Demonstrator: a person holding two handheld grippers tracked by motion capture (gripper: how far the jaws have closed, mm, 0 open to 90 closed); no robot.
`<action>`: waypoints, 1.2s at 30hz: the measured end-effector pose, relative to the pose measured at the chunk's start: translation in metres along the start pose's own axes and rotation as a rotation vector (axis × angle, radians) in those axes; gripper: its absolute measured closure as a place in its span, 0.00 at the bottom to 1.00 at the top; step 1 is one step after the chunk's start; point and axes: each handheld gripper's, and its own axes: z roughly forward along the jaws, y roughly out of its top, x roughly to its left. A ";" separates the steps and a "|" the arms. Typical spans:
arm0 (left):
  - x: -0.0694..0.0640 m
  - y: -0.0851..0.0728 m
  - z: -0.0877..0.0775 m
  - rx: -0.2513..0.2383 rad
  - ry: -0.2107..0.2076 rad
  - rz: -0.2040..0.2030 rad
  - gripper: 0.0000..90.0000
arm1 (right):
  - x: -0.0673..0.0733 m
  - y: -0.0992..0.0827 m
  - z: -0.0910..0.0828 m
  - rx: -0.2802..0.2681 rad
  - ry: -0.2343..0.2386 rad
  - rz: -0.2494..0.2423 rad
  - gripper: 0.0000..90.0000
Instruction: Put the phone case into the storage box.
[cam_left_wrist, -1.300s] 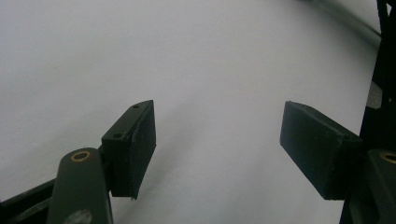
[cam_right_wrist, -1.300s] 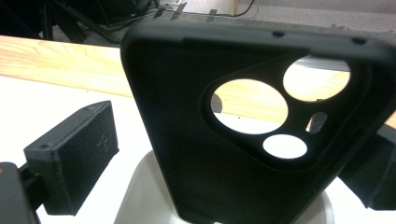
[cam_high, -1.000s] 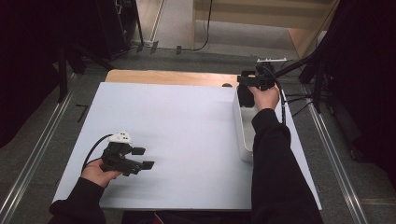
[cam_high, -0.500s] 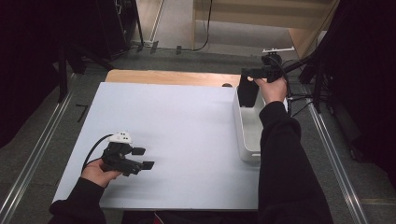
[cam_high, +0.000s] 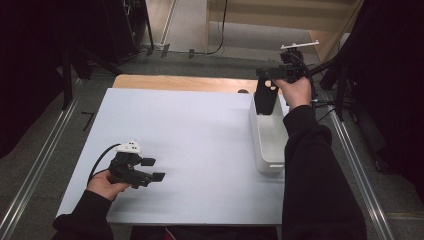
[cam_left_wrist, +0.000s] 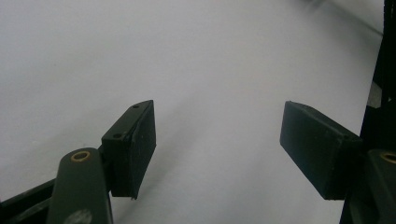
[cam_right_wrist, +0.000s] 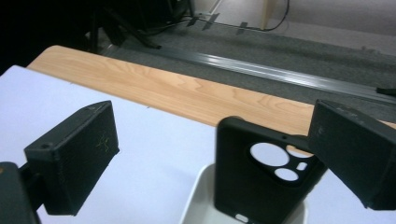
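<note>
A black phone case stands upright at the far end of a white tray on the table's right side. In the right gripper view the case shows its camera cut-outs, and its foot rests inside the tray. My right gripper hovers just above it with its jaws wide apart. The case's upper corner sits at the right jaw, and I cannot tell if they touch. My left gripper rests low over the near left of the white table top, open with nothing between its fingers.
The white sheet covers most of the table, with a strip of bare wood along the far edge. Metal rails run along the floor on both sides. A dark stand and cables sit beyond the right edge.
My right hand has risen and drifted a little right above the tray's far end. The phone case stays at about the same spot. The left hand has not moved.
</note>
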 end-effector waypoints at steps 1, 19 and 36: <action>0.000 0.000 0.000 0.000 0.001 -0.001 0.30 | 0.002 0.000 -0.001 0.003 0.017 -0.003 0.01; 0.001 0.000 0.001 -0.005 -0.002 0.001 0.30 | 0.030 -0.022 -0.023 0.036 0.130 -0.073 0.14; 0.002 0.000 0.000 0.004 0.005 -0.002 0.30 | 0.054 -0.050 -0.034 0.036 0.240 -0.136 0.14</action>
